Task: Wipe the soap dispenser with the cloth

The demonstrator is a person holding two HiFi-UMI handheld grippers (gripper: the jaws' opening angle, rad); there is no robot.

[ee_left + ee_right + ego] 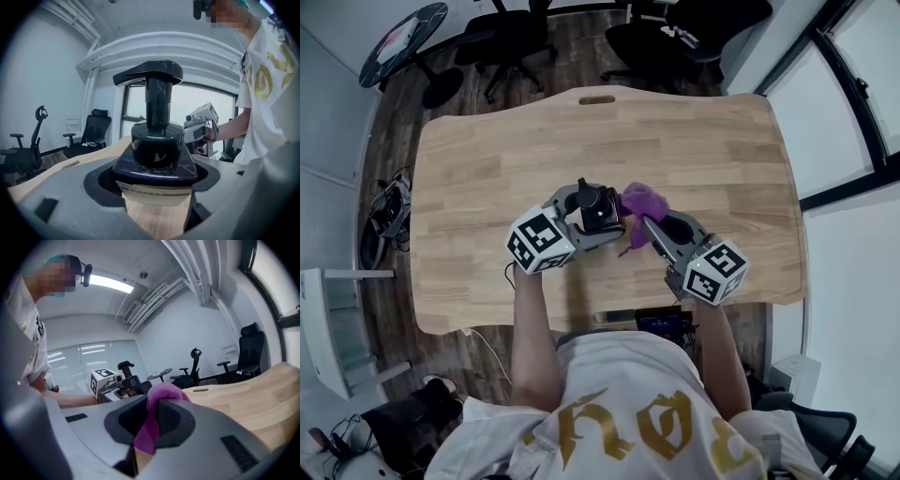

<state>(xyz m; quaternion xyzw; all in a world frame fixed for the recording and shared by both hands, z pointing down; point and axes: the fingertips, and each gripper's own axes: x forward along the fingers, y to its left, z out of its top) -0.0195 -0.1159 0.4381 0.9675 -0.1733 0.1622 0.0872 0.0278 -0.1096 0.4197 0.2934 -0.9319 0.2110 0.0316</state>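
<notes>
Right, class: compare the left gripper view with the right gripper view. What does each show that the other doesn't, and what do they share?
Only the left gripper view shows the left gripper shut on the base of the soap dispenser, close enough to see its pale label.

Only the right gripper view shows the purple cloth pinched in the right gripper, plus the left gripper's marker cube and a round side table.

Both show the wooden table, black office chairs, the dispenser's black pump and the person's white shirt.
</notes>
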